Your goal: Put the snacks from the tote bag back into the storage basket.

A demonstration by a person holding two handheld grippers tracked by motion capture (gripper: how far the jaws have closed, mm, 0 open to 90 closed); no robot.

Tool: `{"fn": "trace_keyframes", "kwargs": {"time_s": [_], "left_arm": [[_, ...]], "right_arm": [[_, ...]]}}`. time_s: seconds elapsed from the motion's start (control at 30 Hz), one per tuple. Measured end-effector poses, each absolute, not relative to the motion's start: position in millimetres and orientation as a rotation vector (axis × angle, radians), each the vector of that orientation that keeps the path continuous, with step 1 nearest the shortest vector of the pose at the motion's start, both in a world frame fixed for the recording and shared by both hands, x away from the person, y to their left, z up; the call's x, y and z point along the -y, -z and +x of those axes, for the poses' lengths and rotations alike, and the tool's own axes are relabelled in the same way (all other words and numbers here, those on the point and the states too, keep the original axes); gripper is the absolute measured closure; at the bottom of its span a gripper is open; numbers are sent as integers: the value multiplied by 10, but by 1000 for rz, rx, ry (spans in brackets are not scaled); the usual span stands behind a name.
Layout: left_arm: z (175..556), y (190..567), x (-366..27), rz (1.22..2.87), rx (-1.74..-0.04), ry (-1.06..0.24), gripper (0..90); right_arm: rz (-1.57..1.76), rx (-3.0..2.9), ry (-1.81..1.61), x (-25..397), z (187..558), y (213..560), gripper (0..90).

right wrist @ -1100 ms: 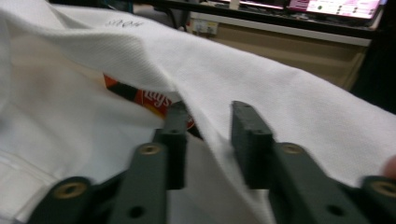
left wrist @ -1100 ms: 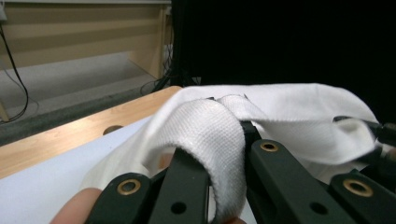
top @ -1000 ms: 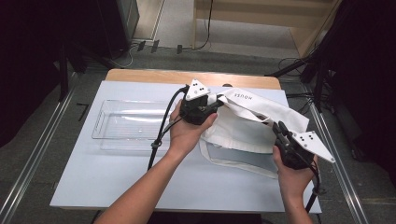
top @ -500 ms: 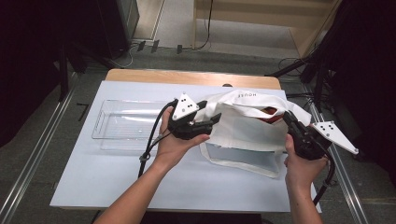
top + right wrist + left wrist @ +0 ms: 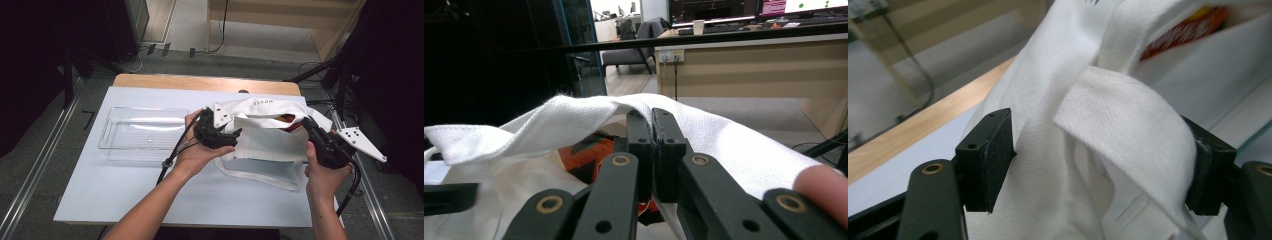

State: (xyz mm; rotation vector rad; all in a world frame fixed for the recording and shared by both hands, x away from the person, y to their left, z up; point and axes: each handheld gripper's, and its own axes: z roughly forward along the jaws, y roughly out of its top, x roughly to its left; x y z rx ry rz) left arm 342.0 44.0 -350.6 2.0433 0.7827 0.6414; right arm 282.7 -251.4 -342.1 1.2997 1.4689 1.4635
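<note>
White cloth tote bag [image 5: 265, 142] lies on the right half of the bench [image 5: 125, 185], mouth pulled open between the two grippers, black lettering on the top band. Orange-red packet [image 5: 286, 119] sits inside the bag near its upper right, seen through the opening; also in right gripper view [image 5: 589, 152] and left gripper view [image 5: 1188, 27]. Left gripper [image 5: 220, 134] at the bag's left edge, held in the left hand [image 5: 200, 150]; in the left gripper view its jaws stand wide apart with bunched bag cloth and a strap [image 5: 1128, 130] between them, cloth touching both pads, so partly open around fabric, not pinched tight. Right gripper [image 5: 314, 131] at the bag's upper right edge, right hand [image 5: 322, 175] under it; in the right gripper view jaws are pressed together, closed on the bag's rim cloth [image 5: 704, 132]. Clear plastic tray [image 5: 140, 134] left of the bag, just beside the left hand, empty. Black cable [image 5: 172, 152] trails from the left gripper over the bench
</note>
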Motion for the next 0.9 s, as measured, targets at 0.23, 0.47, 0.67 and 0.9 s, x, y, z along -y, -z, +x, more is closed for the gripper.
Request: {"fn": "trace_keyframes", "kwargs": {"time_s": [0.23,0.47,0.67,0.9], "left_arm": [[3531,3446,-381,2105,-723,-594,820],[3659,3309,-534,1962,-843,-324,837],[3666,3246,-516,1919,-907,-294,840],[3689,3237,-504,1892,-930,-299,839]], "right_arm": [[1283,-1497,-1463,2555,2825,3440,894],[1233,-1562,-1493,2560,2768,3481,594],[1200,-1506,-1473,2472,2452,3588,289],[1103,-1489,-1469,2228,2074,3855,286]]}}
